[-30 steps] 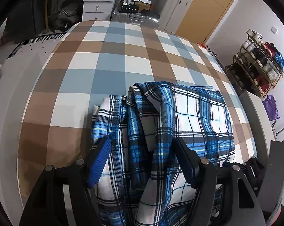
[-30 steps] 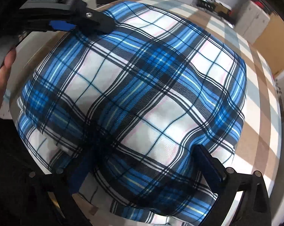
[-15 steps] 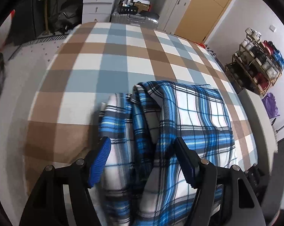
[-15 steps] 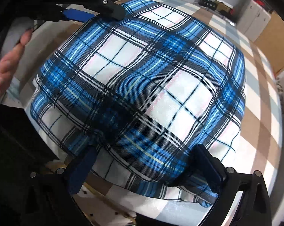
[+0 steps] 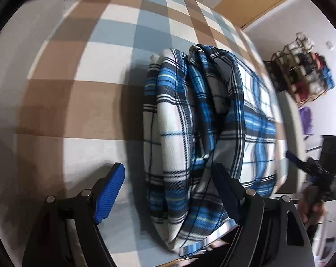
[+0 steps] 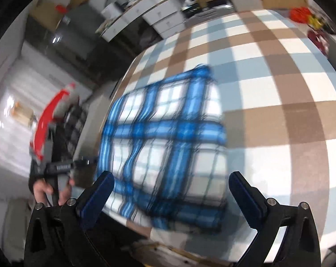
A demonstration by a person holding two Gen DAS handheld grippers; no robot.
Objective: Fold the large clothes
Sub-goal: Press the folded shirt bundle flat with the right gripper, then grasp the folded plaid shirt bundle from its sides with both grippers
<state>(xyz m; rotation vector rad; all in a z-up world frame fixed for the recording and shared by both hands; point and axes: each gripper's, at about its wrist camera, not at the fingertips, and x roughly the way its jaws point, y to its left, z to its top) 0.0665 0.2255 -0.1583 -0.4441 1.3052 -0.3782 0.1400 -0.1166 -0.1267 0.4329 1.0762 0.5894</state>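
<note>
Left wrist | folded plaid garment between left hand-held gripper fingers, unclamped

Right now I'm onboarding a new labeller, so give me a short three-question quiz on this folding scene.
1. True or false: the folded blue plaid garment lies on a checked tablecloth.
2. In the left wrist view, the left claw is: A) clamped on the cloth, B) open, one finger beside the stack and one against it, C) out of view.
3. Fill in: in the right wrist view, the right claw is ____ and grips nothing.

Key: 1 true; 2 B; 3 open.
</note>
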